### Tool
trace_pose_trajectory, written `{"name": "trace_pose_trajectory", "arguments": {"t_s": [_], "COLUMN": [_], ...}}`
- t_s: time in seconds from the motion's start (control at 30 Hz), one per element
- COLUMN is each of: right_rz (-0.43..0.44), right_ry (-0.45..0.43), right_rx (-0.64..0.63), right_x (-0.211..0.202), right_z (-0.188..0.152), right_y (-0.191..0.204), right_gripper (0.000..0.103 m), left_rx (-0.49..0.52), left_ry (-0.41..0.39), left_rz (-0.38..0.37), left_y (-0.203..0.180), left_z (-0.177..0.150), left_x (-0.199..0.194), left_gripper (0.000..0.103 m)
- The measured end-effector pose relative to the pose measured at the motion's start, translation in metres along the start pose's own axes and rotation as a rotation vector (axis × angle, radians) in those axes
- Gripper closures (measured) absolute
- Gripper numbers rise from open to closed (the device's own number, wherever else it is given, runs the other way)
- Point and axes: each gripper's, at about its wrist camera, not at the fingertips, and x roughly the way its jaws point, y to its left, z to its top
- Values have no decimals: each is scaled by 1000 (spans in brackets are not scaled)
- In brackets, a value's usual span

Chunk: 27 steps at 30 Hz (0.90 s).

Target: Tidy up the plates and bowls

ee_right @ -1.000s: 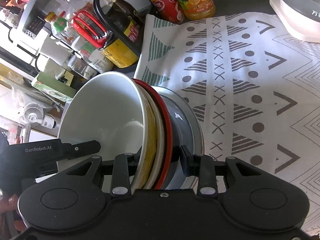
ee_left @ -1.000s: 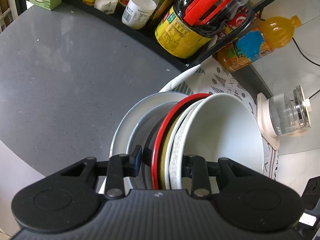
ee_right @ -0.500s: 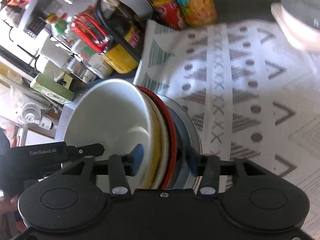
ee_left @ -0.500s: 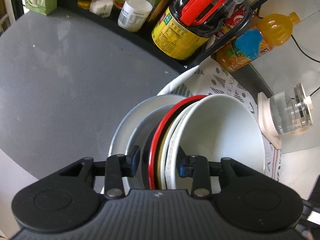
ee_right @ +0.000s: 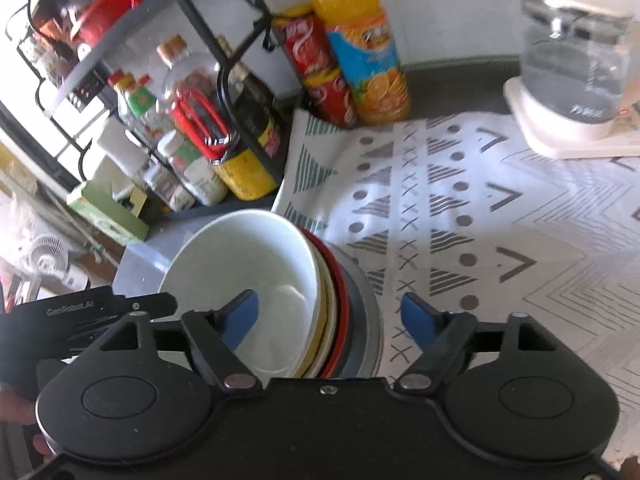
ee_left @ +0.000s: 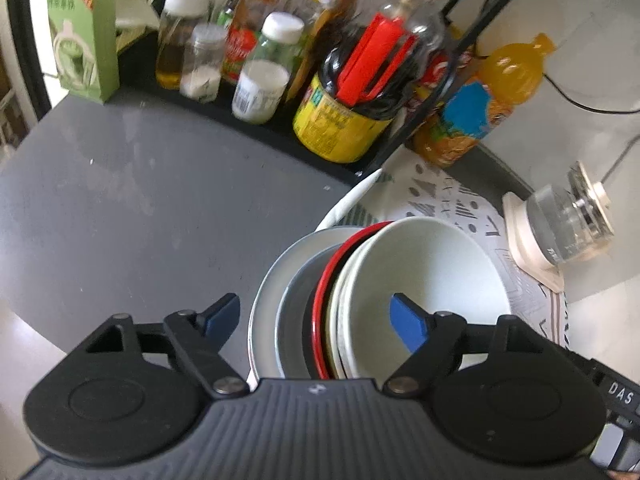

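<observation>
We hold both grippers spread wide around one nested stack of dishes, and neither is clamping anything. On the left wrist view, our left gripper (ee_left: 314, 318) has its blue-padded fingers (ee_left: 408, 322) apart, one outside the stack toward the grey side of the worktop (ee_left: 120, 184) and the other hanging over the hollow of the white bowl (ee_left: 428, 264); whether that pad touches the bowl we cannot tell. The white bowl lies innermost and faces up, tilted in both views; behind it we see a cream, speckled bowl rim (ee_left: 338, 300), then a red-rimmed dish (ee_left: 324, 292), a grey plate (ee_left: 294, 300) and a wider pale plate (ee_left: 272, 276) outermost. The right wrist view shows our right gripper (ee_right: 330, 314) also opened out, one pad over the white bowl (ee_right: 240, 264) and the other beside the grey plate (ee_right: 366, 312), above the patterned cloth (ee_right: 460, 208). The stack sits where the cloth's edge meets the bare grey worktop, partly on each. Along the back edge of the worktop stands a black wire rack (ee_left: 452, 80) crowded with bottles and jars, a yellow-labelled jug with a red handle (ee_left: 352, 104) among them. Just beside the rack stand an orange juice bottle (ee_right: 360, 48) and red cans (ee_right: 316, 68), and a glass kettle (ee_right: 576, 64) on its base occupies the cloth's far right corner.
</observation>
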Motion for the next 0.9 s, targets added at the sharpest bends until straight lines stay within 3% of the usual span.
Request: {"name": "trace_pose_trajectory", "arguments": {"t_s": [0.33,0.63,0.9], "right_rz": [-77,-132,-176], "right_ry": [-124,-220,-285], "right_rx": [48,81,93], "right_x": [-60,-102,-141], "right_z": [-17,-34,-63], "right_y": [-13,-28,-41], "right_gripper": [8,1,0], "left_rx": [88,150,260], "left_ry": [-67,-98,-114], "left_rz": [-59,-103,-86], "left_y": [-20,-35,-53], "left_z": [-4,-22,-55], "left_x": [-38,-58,-83], "left_gripper": [18,17,17]}}
